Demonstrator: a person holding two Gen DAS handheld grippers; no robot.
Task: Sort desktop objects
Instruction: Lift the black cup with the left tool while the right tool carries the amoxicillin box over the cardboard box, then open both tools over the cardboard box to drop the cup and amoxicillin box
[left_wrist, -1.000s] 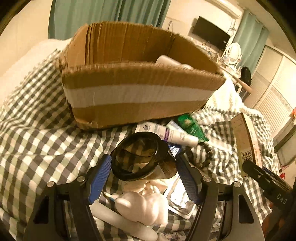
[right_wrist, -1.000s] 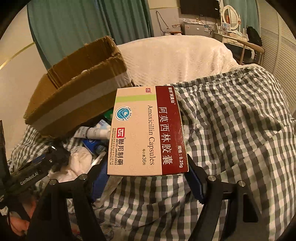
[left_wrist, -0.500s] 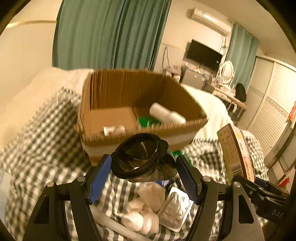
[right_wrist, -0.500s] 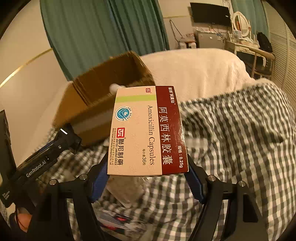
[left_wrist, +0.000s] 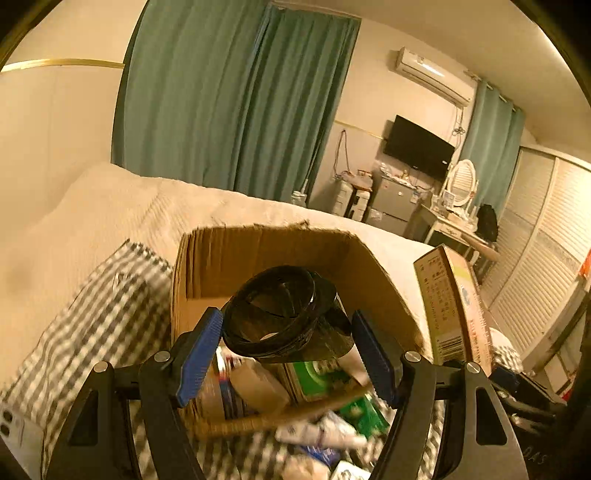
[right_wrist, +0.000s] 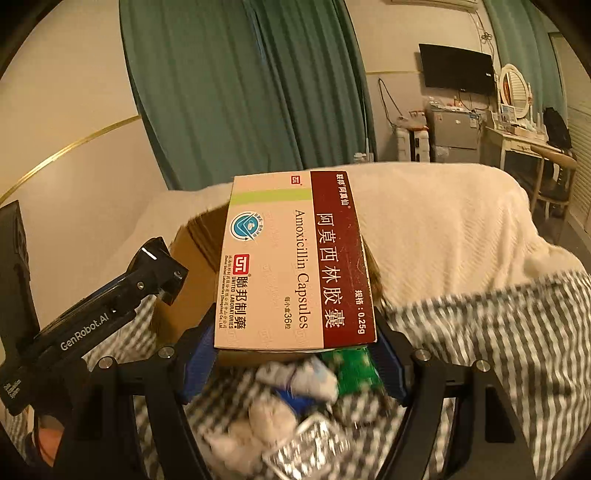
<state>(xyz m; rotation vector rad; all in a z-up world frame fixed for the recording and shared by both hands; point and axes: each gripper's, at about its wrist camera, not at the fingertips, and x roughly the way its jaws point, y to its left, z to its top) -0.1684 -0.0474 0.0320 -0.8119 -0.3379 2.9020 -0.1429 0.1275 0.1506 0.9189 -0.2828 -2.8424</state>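
Carrying: both loads toward the carton (left_wrist: 207, 258) (not yet released).
Left gripper (left_wrist: 286, 345): clamps black cup (left_wrist: 284, 314).
Right gripper (right_wrist: 295, 354): clamps pill box (right_wrist: 295, 266).
Next: hover over carton, release.

Dim, warm yellowish indoor light; fisheye-bent edges with dark corners; lower foreground motion-blurred.

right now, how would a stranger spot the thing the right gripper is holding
Start at the brown cardboard box on the checked bedspread. Before it, the right gripper holds a flat medicine carton. Unlike the loose packets below, it has a maroon band and reads Amoxicillin Capsules.
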